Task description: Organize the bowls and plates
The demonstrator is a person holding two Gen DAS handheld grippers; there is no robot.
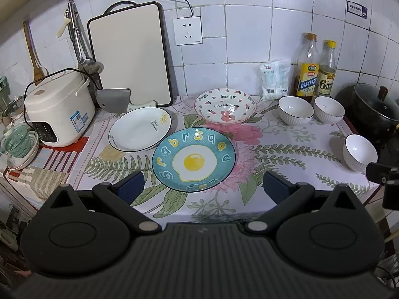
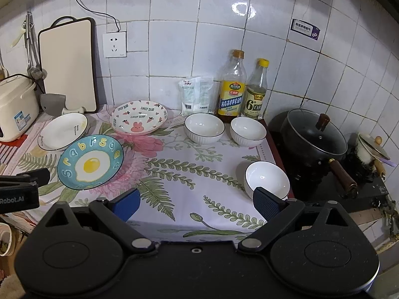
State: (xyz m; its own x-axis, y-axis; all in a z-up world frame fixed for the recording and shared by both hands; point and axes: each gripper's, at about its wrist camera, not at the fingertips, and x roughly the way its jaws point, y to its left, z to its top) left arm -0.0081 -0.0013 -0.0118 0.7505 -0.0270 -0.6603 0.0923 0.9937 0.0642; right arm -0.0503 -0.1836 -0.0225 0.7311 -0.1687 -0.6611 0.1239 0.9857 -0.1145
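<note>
Nothing looks stacked yet: 3 plates, led by the fried-egg plate [image 1: 193,159], and 3 white bowls [image 2: 266,180] lie separately on the worktop [image 2: 199,174]. The left tool [image 1: 202,186] and right tool [image 2: 197,203] hover wide open and empty, so all the sorting remains.

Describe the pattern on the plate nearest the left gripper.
Blue plate, fried egg, pastel letters; left wrist view.
</note>
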